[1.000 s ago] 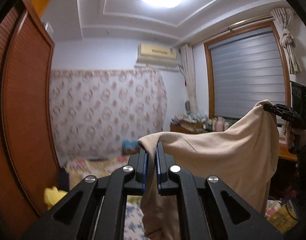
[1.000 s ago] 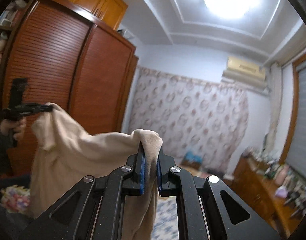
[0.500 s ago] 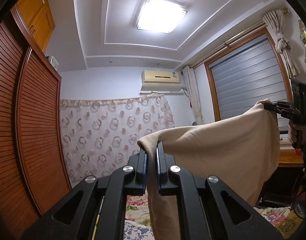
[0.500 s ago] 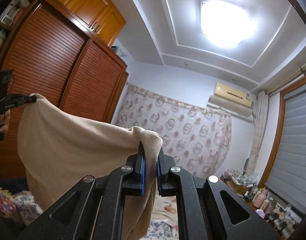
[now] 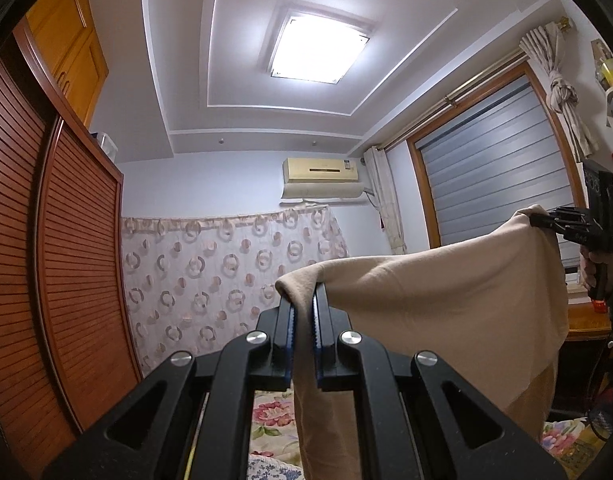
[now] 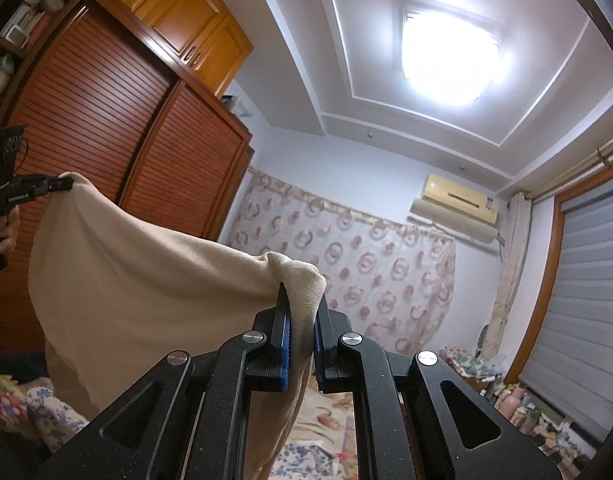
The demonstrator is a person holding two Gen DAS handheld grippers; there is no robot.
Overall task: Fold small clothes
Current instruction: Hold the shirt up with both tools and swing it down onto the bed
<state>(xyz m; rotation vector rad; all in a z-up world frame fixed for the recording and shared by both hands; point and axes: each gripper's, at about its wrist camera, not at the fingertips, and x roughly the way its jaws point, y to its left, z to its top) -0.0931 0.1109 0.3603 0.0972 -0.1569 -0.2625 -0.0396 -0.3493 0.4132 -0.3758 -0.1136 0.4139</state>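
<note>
A beige garment hangs in the air, stretched between both grippers. My left gripper is shut on one top corner, cloth bunched over its blue pads. Seen from the left wrist, the right gripper pinches the other top corner at the far right, with a hand on its handle. In the right wrist view the right gripper is shut on its corner of the beige garment, and the left gripper holds the far corner at the left. The garment's lower edge hangs free, partly hidden behind the gripper bodies.
A floral bedspread lies below. A louvred wooden wardrobe stands on the left and a patterned curtain covers the far wall. A window with a blind and a cluttered sideboard are at the right.
Both grippers have risen and tilted upward with the garment; more ceiling shows and the bed has sunk in view. The garment stays held by both corners and hangs wider.
</note>
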